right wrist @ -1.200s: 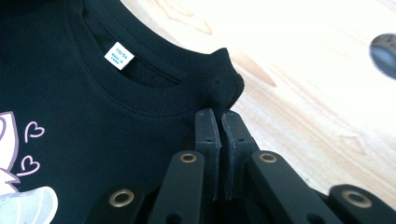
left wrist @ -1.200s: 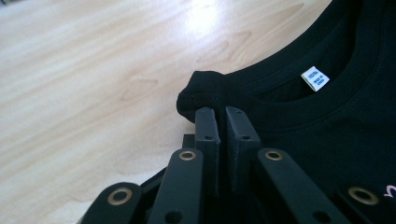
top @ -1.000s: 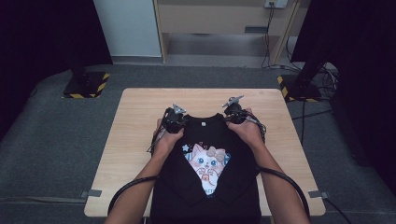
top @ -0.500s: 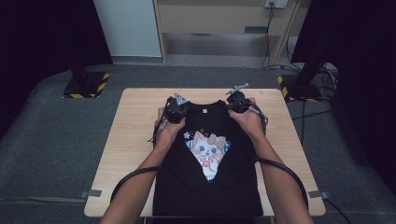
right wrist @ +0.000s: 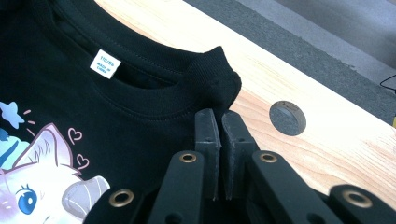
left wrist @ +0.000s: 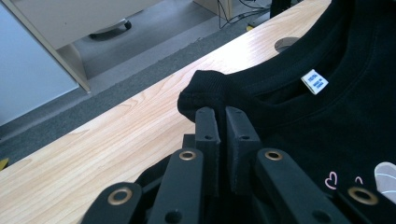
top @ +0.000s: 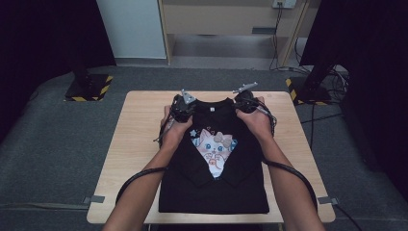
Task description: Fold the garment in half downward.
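Observation:
A black T-shirt (top: 211, 187) with a cat print lies face up on the wooden table (top: 139, 130), its sleeves folded in over the front. My left gripper (top: 182, 107) is shut on the shirt's left shoulder beside the collar, where the cloth (left wrist: 205, 88) bunches up past the left gripper's (left wrist: 219, 114) tips. My right gripper (top: 245, 101) is shut on the other shoulder, and a fold of cloth (right wrist: 215, 74) stands up beyond the right gripper's (right wrist: 217, 116) tips. A white neck label (left wrist: 314, 81) sits inside the collar, and this label (right wrist: 102, 61) also shows in the right gripper view.
A round cable hole (right wrist: 287, 117) is cut in the table just beyond the right shoulder. Stand bases with hazard stripes (top: 89, 86) and cables (top: 327, 82) lie on the grey floor past the table. A cabinet (top: 226, 19) stands at the back.
Both grippers have moved toward the far edge and risen a little, pulling the shirt with them. Its bottom hem now lies on the table instead of hanging over the near edge.

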